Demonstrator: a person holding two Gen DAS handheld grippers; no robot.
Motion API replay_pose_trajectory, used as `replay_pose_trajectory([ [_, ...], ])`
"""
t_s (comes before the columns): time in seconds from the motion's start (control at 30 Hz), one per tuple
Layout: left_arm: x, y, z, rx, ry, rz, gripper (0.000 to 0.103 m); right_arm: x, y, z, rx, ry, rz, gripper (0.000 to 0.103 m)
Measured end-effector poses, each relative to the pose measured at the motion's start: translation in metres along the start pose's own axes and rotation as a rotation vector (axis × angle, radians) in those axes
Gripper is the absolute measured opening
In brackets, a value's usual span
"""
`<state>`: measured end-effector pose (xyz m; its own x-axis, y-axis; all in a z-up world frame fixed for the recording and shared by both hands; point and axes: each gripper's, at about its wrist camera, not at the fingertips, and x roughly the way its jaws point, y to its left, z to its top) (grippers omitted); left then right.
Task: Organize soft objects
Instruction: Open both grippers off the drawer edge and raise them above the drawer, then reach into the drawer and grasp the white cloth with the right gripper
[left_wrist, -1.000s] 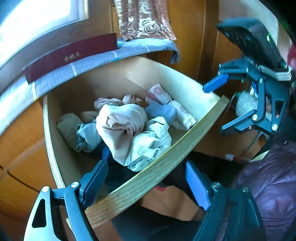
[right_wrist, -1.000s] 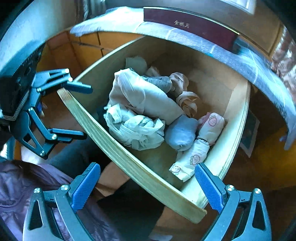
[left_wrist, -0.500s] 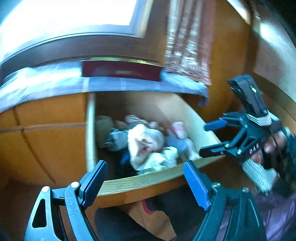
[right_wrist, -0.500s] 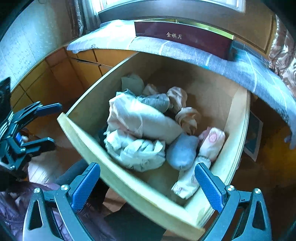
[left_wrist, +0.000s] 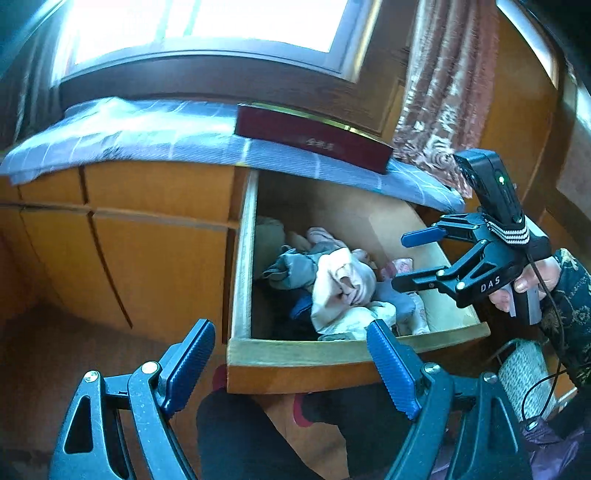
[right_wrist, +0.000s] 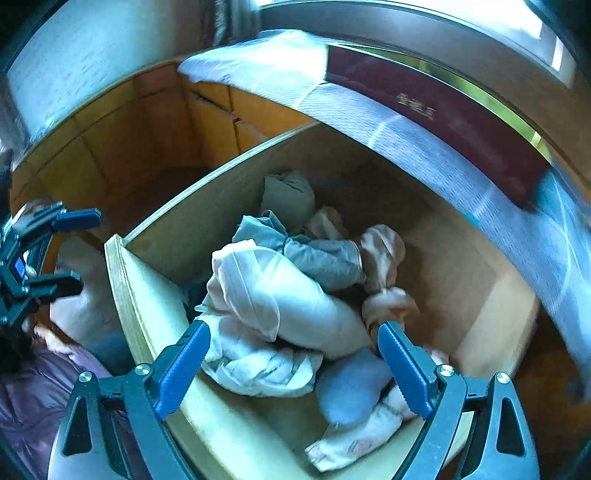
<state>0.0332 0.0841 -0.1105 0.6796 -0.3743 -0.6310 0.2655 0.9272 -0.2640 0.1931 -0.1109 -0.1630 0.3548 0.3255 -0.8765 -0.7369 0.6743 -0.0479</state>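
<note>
So the drawer (left_wrist: 332, 354) is pulled out of the orange wooden cabinet (left_wrist: 155, 243), which makes sense since that's the only way to get at the heap of soft stuff inside it. The pile (right_wrist: 280, 306) is bunched toward the drawer's front and middle, and the back of the drawer shows bare board. On top of the heap sits a pale pink garment (right_wrist: 273, 295), with a crumpled white one (right_wrist: 258, 362) wedged between it and the drawer's front wall, a grey piece (right_wrist: 317, 254) just behind it toward the drawer's back, and a rolled blue bundle (right_wrist: 351, 387) next to a printed pink sock (right_wrist: 351, 443) in the drawer's front corner. None of it is folded or sorted, so my guess is the organizing hasn't really started. The right gripper (right_wrist: 291, 365) hangs over the drawer, tilted steeply down at the pile; its jaws have just been closing a little but are wide apart with nothing pinched between them, the pink and white garments lying below the gap. Looks like it's lining up to pull the top piece first, since that one's loose and buries the rest. The left gripper (left_wrist: 295, 365) is parked outside the drawer, in front of its front panel, jaws spread wide and empty, probably keeping clear. Up above the drawer there's a dark red box (left_wrist: 314, 140) on a blue checked cloth (left_wrist: 147, 133).
</note>
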Motion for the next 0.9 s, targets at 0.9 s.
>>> replay_pose_trajectory([
  [0.9, -0.003, 0.009, -0.005, -0.082, 0.035, 0.025, 0.085, 0.092, 0.001, 0.031, -0.264, 0.205, 0.174, 0.068],
])
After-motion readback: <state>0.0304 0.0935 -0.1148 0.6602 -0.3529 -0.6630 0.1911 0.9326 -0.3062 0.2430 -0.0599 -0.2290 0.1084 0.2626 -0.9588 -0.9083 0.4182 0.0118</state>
